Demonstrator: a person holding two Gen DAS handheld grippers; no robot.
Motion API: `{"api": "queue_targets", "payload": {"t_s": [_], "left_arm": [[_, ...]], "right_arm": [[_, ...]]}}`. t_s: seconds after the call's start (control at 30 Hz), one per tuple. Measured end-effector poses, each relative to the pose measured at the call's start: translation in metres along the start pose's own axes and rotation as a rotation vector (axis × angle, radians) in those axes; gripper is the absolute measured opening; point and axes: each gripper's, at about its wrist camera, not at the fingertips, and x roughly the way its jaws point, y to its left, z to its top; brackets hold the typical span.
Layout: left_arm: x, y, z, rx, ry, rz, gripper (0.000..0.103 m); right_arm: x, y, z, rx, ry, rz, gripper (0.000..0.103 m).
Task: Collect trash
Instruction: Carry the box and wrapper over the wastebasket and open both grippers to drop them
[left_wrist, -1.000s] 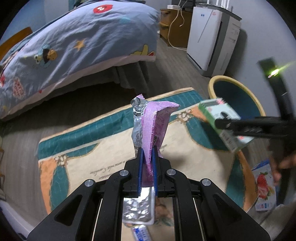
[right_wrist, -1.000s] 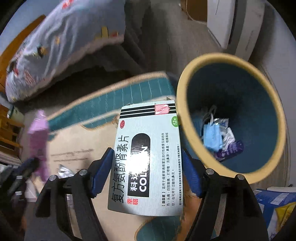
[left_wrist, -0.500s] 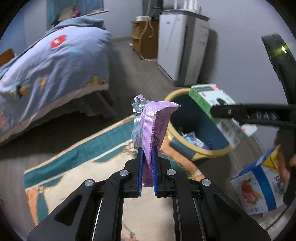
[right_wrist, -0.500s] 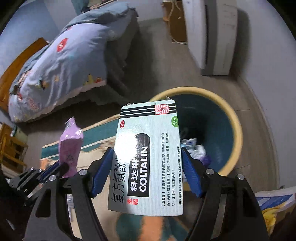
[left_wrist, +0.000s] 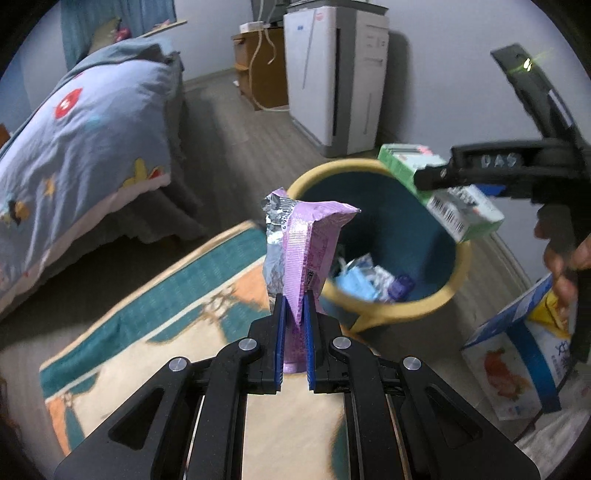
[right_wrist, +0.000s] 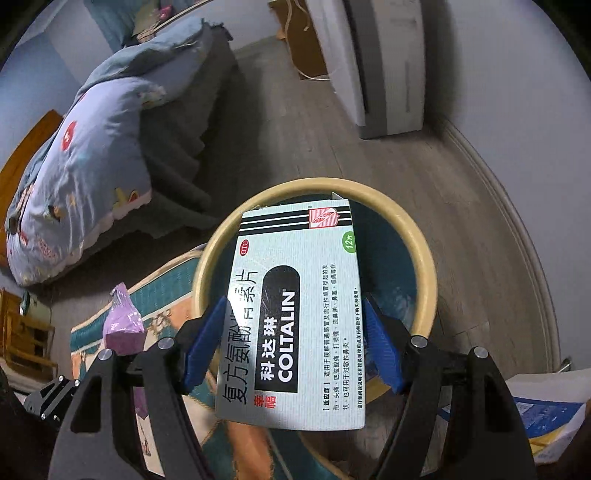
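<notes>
Both grippers carry trash at the bin
The left gripper (left_wrist: 293, 314) pinches a purple wrapper (left_wrist: 306, 243); the right gripper (right_wrist: 295, 343) clamps a medicine box (right_wrist: 295, 306) that hides most of the bin (right_wrist: 424, 258).

the left gripper (left_wrist: 294, 314) points steeply down, its blue pads (left_wrist: 279, 339) pinched nearly together on a purple wrapper (left_wrist: 306, 247). the right gripper (right_wrist: 295, 347) also tilts down, jaws spread wide, clamping a medicine box (right_wrist: 295, 310) by its sides. a hand (left_wrist: 561, 266) grips the right gripper's handle.
</notes>
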Motion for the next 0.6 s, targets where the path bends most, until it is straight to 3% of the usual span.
{"api": "queue_targets", "payload": {"t_s": [0.2,0.47,0.53,0.57,0.6], "left_arm": [[0.026,-0.023,0.015,-0.012,0.017,-0.070,0.010],[0.044,-0.033,0.029,-0.009,-0.006,-0.074,0.012],[0.042,-0.032,0.032,-0.019,-0.038,-0.062,0.024],[0.041,-0.031,0.032,-0.022,-0.043,-0.063,0.040],[0.041,-0.029,0.032,-0.027,-0.048,-0.057,0.050]], "right_arm": [[0.010,-0.032,-0.001,0.117,0.026,0.039,0.071],[0.009,-0.029,0.005,0.125,-0.021,0.072,0.073],[0.004,-0.028,0.009,0.126,-0.056,0.079,0.076],[0.002,-0.027,0.010,0.128,-0.073,0.077,0.084],[0.000,-0.027,0.012,0.133,-0.087,0.073,0.086]]}}
